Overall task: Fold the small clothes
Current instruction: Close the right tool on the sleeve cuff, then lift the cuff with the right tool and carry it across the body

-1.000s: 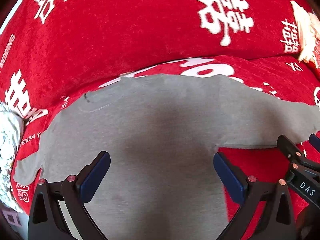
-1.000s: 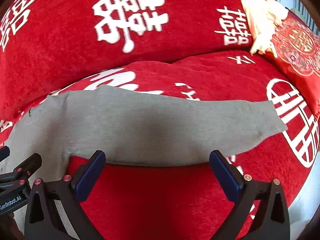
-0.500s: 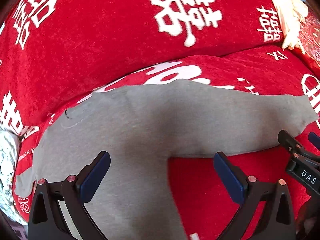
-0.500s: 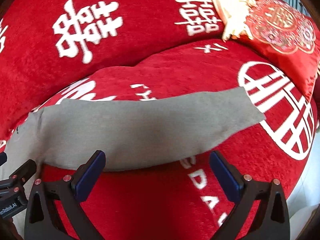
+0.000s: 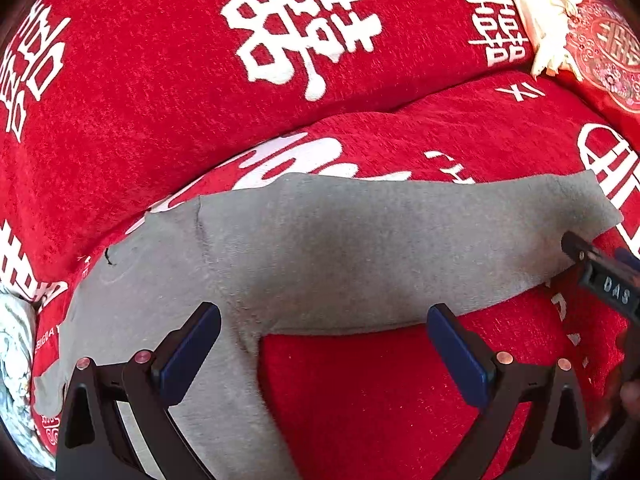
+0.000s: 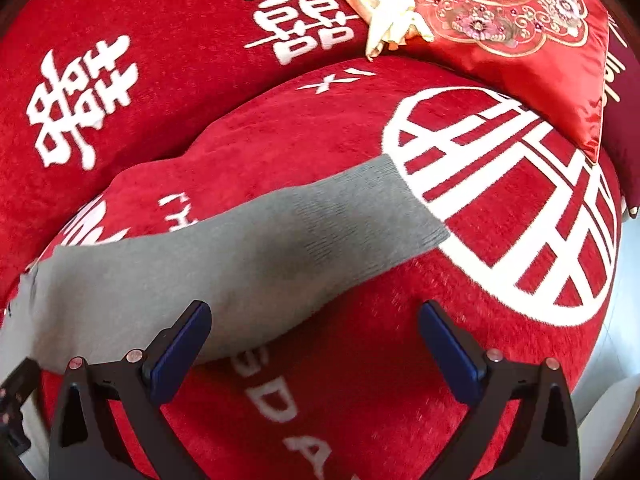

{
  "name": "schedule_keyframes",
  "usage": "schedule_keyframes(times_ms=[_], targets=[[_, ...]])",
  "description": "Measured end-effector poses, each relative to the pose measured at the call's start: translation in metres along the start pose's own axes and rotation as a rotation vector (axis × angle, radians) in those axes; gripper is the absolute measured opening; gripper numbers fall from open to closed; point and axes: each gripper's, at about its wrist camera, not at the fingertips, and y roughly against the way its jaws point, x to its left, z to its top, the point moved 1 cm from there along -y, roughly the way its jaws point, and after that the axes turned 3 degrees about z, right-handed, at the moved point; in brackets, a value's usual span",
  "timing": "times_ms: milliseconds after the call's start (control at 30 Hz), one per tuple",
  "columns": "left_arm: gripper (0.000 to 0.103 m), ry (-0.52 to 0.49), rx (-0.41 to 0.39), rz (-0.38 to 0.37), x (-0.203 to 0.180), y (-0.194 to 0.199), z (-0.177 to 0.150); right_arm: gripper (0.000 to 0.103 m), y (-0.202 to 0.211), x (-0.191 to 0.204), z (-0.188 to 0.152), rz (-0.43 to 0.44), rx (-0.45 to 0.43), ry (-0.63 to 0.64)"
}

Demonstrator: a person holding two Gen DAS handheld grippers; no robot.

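The grey garment lies flat on the red cushion, and 1 long sleeve stretches out to your right. You hold both tools above it: the left gripper and the right gripper have their jaws spread wide and they pinch nothing. I judge you are at the sleeve fold, not yet started. Next, bring your right gripper to the cuff, close on it and carry it across the body.

Spread right claw above grey sleeve.
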Motion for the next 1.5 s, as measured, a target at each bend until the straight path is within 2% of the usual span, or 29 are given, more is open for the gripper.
schedule_keyframes(times_ms=[167, 267, 333, 367, 400, 433, 500, 667, 867, 1100, 1500], targets=[[0.103, -0.002, 0.012, 0.002, -0.002, -0.006, 0.001, 0.098, -0.007, -0.002, 0.016, 0.031, -0.044, -0.001], [0.103, 0.004, 0.019, 0.002, -0.001, -0.010, 0.002, 0.084, -0.013, 0.001, 0.023, 0.013, -0.062, 0.034], [0.103, 0.011, 0.021, 0.003, 0.002, -0.012, 0.003, 0.058, -0.016, 0.005, 0.025, 0.010, -0.071, 0.068], [0.103, 0.013, 0.021, 0.003, 0.002, -0.013, 0.003, 0.048, -0.017, 0.005, 0.025, 0.011, -0.074, 0.080], [0.103, 0.018, 0.023, 0.003, 0.004, -0.014, 0.003, 0.025, -0.018, 0.005, 0.025, 0.013, -0.075, 0.088], [0.103, 0.025, 0.026, 0.003, 0.006, -0.015, 0.003, 0.011, -0.019, 0.004, 0.026, 0.020, -0.070, 0.083], [0.103, 0.034, 0.030, -0.001, 0.009, -0.017, 0.002, 0.008, -0.019, -0.004, 0.025, 0.063, -0.072, 0.047], [0.103, 0.065, 0.031, 0.015, 0.026, -0.022, 0.001, 0.008, 0.000, -0.012, 0.020, 0.097, -0.130, 0.000], [0.103, 0.130, 0.043, 0.052, 0.058, -0.025, -0.003, 0.008, 0.032, -0.022, 0.022, 0.053, -0.232, -0.049], [0.103, 0.160, 0.000, 0.048, 0.081, -0.012, -0.009, 0.007, 0.044, -0.028, 0.014, 0.048, -0.235, -0.098], [0.103, 0.238, -0.008, -0.012, 0.125, -0.002, -0.029, 0.007, 0.075, 0.015, 0.014, 0.131, -0.257, -0.055]])
